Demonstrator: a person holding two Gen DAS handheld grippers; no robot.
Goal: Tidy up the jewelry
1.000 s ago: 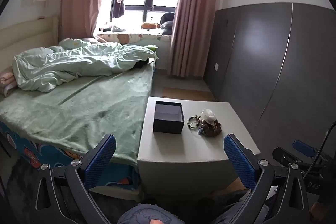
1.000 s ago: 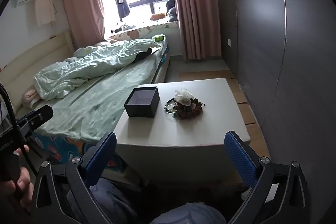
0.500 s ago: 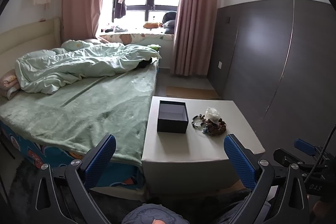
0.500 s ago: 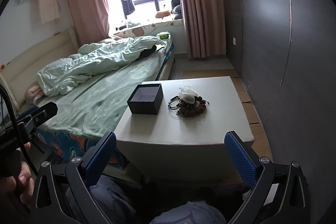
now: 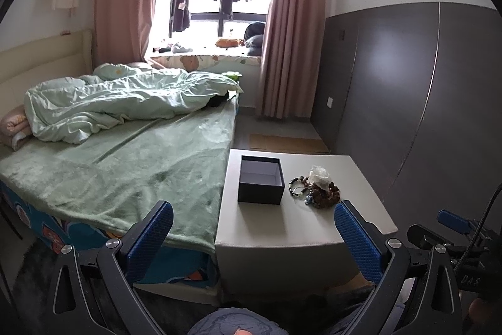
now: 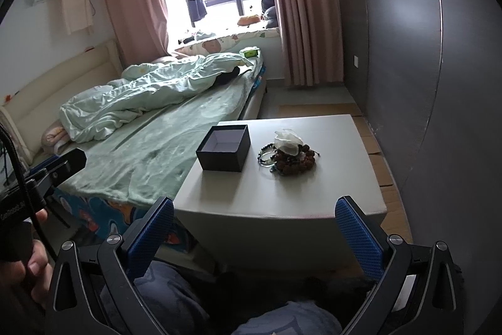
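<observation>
1. To your far left lies the bed, covered by a green blanket and a rumpled quilt.
2. Your left gripper hovers short of the table's near edge, its blue fingers spread wide and empty.
3. The white table stands just beside the bed.
4. The dark box sits open on the table's left half.
5. The bead pile lies just right of the box, a white pouch on top.
6. Your right gripper is likewise spread wide, holding nothing.

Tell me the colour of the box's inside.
Pale lavender-white inside the open box, dark outside; clearest in the right wrist view.
</observation>
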